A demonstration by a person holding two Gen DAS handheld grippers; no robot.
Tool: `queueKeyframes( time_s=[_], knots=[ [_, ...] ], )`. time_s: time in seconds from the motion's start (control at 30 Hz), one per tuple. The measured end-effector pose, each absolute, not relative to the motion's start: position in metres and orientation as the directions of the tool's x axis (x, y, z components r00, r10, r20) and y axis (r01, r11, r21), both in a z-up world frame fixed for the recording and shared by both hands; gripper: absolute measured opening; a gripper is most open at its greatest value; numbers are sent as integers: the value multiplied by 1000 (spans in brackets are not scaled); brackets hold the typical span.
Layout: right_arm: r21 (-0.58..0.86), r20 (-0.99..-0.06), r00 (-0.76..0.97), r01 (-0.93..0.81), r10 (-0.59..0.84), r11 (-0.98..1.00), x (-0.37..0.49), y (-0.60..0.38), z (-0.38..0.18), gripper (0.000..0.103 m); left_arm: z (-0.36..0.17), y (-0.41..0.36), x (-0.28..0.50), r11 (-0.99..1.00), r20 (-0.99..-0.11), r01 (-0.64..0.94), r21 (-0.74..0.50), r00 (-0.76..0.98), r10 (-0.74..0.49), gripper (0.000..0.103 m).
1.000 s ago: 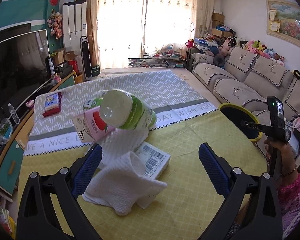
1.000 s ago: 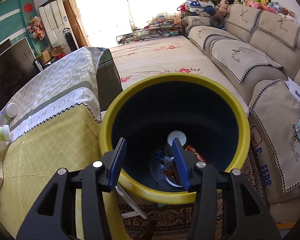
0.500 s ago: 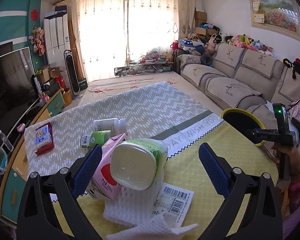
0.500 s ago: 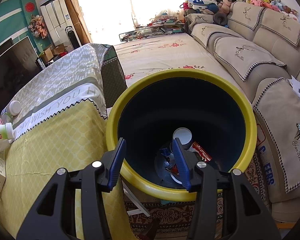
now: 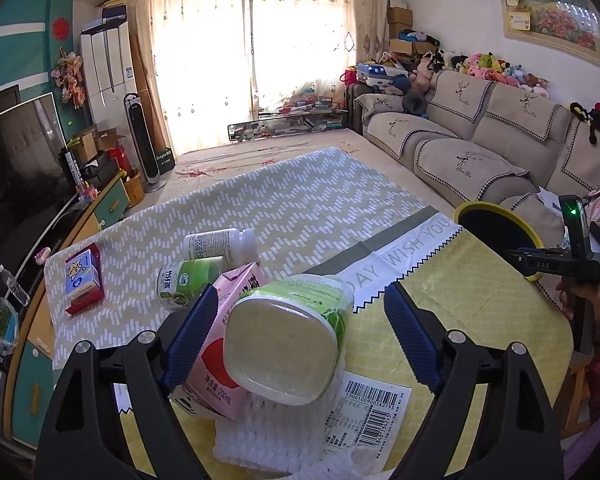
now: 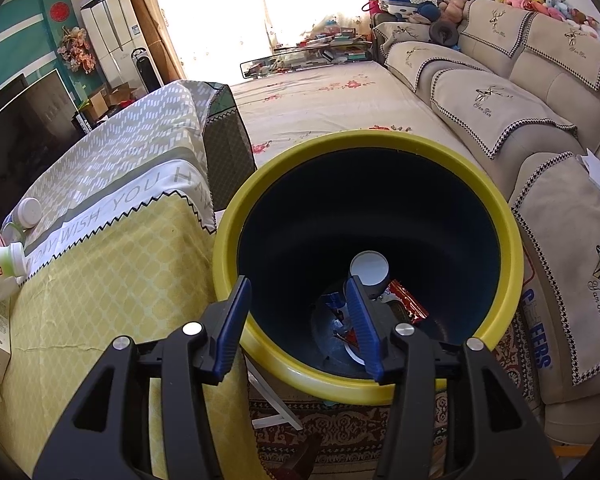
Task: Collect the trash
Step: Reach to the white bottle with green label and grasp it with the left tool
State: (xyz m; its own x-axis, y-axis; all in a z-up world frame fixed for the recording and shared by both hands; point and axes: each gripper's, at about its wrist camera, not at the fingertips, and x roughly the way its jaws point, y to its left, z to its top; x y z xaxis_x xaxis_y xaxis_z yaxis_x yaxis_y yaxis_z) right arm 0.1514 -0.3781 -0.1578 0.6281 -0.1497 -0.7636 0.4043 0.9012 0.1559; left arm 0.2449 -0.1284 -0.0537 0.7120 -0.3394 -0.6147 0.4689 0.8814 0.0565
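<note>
I see the trash pile at the near end of the table. A green-labelled bottle (image 5: 286,340) lies on its side with its pale base toward my left camera, resting on a pink carton (image 5: 224,344) and a white foam mesh sheet (image 5: 252,436). A flat barcoded box (image 5: 364,420) lies just right of the mesh. Beyond the carton are a green-and-white can (image 5: 184,282) and a white bottle (image 5: 220,246), both lying down. A red-and-blue packet (image 5: 82,278) sits apart at the left on the chevron tablecloth (image 5: 300,200).

My left gripper (image 5: 296,340) is spread wide, its 2 blue pads on either side of the bottle. The left pad (image 5: 188,336) is at the carton's edge; I cannot tell whether it touches. The right pad (image 5: 410,344) is clear of the bottle. It grips nothing.

My right gripper (image 6: 298,326) is over the near rim of the yellow-rimmed bin (image 6: 504,240), which stands just right of the table. Its jaws are partly apart and empty. Inside the bin lie a paper cup (image 6: 370,270), a red wrapper (image 6: 408,306) and blue-tinted plastic (image 6: 332,328).

From the left camera the bin (image 5: 496,210) shows at the far right, with the right gripper body (image 5: 572,248) beside it. A beige sofa (image 6: 520,92) runs along the right wall.
</note>
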Motion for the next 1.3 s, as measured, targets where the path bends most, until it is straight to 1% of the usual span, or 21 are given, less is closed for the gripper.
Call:
queueKeyframes(
  time_s=[0.03,0.17,0.23,0.43,0.47,0.5,0.57,0.93,1.1,1.23,1.27,1.3],
  knots=[
    [156,-764,628,403,-148,902,152,-378,-158,48,-56,-129,246,881,-620,470,54,708,-340,76],
    [159,-766,627,401,-144,902,153,-378,-159,48,-65,-133,248,879,-639,473,63,696,-328,65],
    [160,-767,626,401,-142,902,153,-378,-160,48,-69,-135,248,875,-647,481,59,686,-333,62],
    [160,-773,620,398,-137,903,154,-377,-163,48,-77,-143,250,872,-661,486,61,674,-330,60],
    [158,-775,618,397,-135,904,155,-377,-164,49,-78,-145,250,871,-663,487,64,673,-328,60],
    [157,-776,616,394,-134,905,155,-377,-164,53,-79,-146,250,870,-664,488,67,673,-326,60],
    [157,-778,615,393,-132,906,156,-376,-165,56,-79,-149,251,868,-666,490,78,674,-320,60],
    [164,-776,619,388,-125,907,155,-376,-164,56,-85,-158,255,859,-679,498,121,672,-294,60],
    [166,-775,621,386,-122,907,155,-377,-164,60,-88,-163,254,852,-677,500,154,681,-278,60],
    [168,-777,619,380,-115,910,156,-375,-165,60,-98,-168,259,852,-698,485,196,680,-227,59],
    [168,-778,618,378,-113,910,157,-374,-165,60,-102,-168,261,854,-703,482,197,677,-220,56],
    [169,-777,619,377,-113,911,156,-374,-165,60,-104,-166,263,856,-706,479,193,674,-218,55]
  ],
)
